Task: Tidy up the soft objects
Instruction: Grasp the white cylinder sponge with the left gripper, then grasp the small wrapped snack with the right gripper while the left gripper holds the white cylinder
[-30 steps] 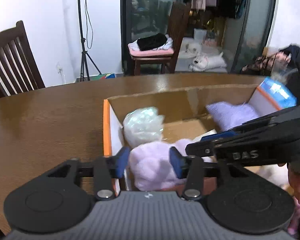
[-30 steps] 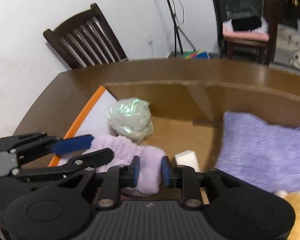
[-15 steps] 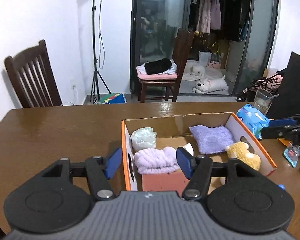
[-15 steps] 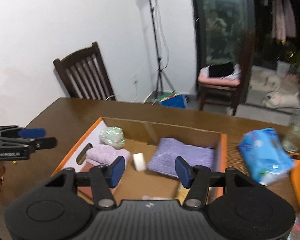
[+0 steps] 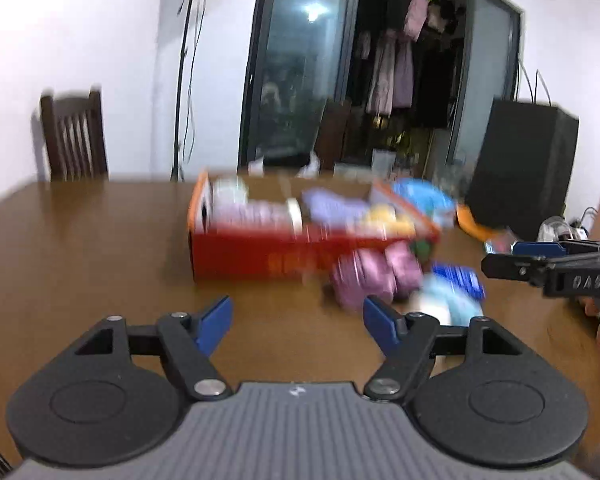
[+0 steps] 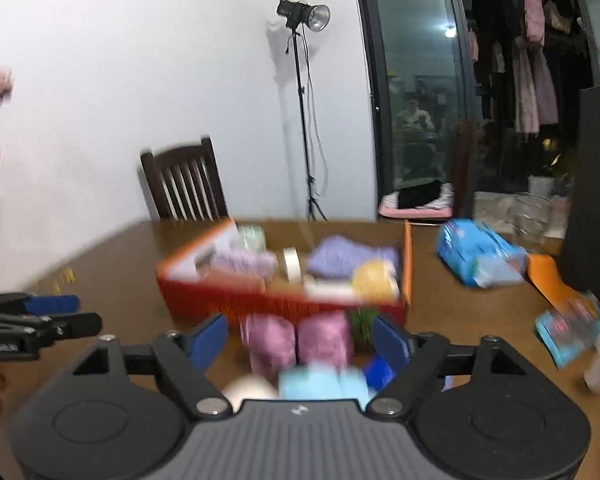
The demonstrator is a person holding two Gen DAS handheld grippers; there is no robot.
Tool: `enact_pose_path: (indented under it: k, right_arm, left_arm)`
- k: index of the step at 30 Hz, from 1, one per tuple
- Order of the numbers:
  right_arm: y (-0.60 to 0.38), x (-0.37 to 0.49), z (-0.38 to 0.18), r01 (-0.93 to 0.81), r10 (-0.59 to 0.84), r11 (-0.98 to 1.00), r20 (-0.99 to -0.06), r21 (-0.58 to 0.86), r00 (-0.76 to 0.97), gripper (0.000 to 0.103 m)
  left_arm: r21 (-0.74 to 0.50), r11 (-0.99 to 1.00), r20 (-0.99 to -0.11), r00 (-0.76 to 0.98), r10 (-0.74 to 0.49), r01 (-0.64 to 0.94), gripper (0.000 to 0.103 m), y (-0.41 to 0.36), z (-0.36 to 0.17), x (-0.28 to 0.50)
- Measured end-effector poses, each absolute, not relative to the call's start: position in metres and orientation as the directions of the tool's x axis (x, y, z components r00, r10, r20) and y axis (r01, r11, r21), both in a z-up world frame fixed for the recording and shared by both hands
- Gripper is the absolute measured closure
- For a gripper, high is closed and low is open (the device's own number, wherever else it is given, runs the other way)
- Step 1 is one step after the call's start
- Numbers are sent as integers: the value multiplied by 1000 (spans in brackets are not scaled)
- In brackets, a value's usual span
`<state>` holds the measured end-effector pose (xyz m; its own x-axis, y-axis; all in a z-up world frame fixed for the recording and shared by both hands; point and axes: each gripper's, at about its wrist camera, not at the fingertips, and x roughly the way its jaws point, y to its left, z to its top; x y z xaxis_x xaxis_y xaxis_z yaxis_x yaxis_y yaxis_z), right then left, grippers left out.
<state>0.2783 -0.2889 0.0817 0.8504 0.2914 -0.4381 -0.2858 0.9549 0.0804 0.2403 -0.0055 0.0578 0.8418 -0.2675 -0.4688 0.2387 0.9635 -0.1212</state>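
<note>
Soft objects fill our orange box [image 6: 284, 300] on the table [image 5: 80, 248]; pink rolls [image 6: 296, 340] lie outside it. Our left gripper [image 5: 296, 320] and right gripper [image 6: 300, 340] are both opening, empty. Box lettering is blurred.

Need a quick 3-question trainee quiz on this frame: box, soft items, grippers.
1. True or false: the left gripper holds a purple towel.
2. The pink rolls lie: A) inside the orange box B) on the table in front of it C) on the chair.
3. Fill in: the yellow plush sits in the box's ____ end, seen from the right wrist view.

Key: 1 false; its opening jaws are empty. 2 B. 3 right.
</note>
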Motion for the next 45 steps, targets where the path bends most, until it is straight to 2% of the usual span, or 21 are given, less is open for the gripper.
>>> enact_pose_path:
  k: [3,6,9,14,17,19,20,22,23,24,27,29,30,32,34,36,38,40,42,45]
  right_arm:
    - [-286,244,51,-274,274,959,-477,71,835,23]
    - [-295,223,28,-275,328,945,-524,179,786,23]
    - [-301,219,17,-234,297,955,-537,184,790,24]
    - [-311,230,20,-172,251,965,-504,198,826,24]
    - [-318,239,18,-143,229,968,-496,206,837,24]
    - [-323,245,17,-133,224,968,-500,211,836,24]
    - [-325,247,16,-131,223,968,-500,213,837,25]
    - [-328,249,15,-134,227,967,-494,217,839,25]
    - [-330,251,14,-135,230,966,-492,222,840,25]
    - [-332,253,13,-131,229,965,-490,226,841,25]
    - [-334,260,14,-131,229,964,-479,230,847,25]
    - [-333,265,18,-151,246,961,-463,232,851,25]
    - [-332,268,19,-164,258,958,-455,236,852,27]
    - [-326,280,22,-191,280,953,-444,235,851,31]
    - [-318,296,24,-216,295,951,-447,220,845,42]
    - [-310,314,24,-232,310,947,-450,220,837,47]
    - [-303,334,20,-249,329,942,-467,226,821,55]
    - [-297,345,14,-252,326,945,-508,210,798,62]
    - [-295,344,7,-241,316,948,-535,207,784,62]
    - [-297,326,8,-252,321,947,-558,198,765,62]
  left_arm:
    - [-147,960,-524,805,-279,238,29,-8,36,219]
    - [-159,956,-555,778,-293,247,29,-10,27,219]
    - [-171,946,-548,771,-325,277,28,-19,28,230]
    - [-182,900,-507,746,-432,397,25,-62,32,249]
    - [-127,888,-502,743,-442,443,25,-93,26,265]
    - [-107,891,-509,745,-431,442,29,-107,22,277]
    - [-118,886,-505,741,-443,449,35,-109,20,283]
    - [-149,879,-511,725,-461,453,54,-110,14,295]
    - [-167,878,-526,712,-464,448,69,-109,11,300]
    - [-197,876,-539,698,-472,440,73,-105,8,303]
    - [-378,829,-519,647,-559,413,73,-74,10,304]
    - [-459,812,-510,641,-574,361,69,-48,10,306]
    - [-465,824,-520,655,-549,322,59,-37,8,307]
    - [-424,867,-541,695,-474,261,49,-23,7,307]
    - [-388,892,-547,721,-426,233,45,-16,8,307]
    - [-378,890,-522,736,-432,255,34,-16,12,303]
    - [-336,887,-496,741,-451,315,27,-24,16,297]
    - [-263,903,-496,755,-430,341,27,-35,17,295]
    - [-213,919,-506,767,-395,333,26,-39,13,297]
    - [-222,924,-519,764,-383,312,26,-34,8,305]
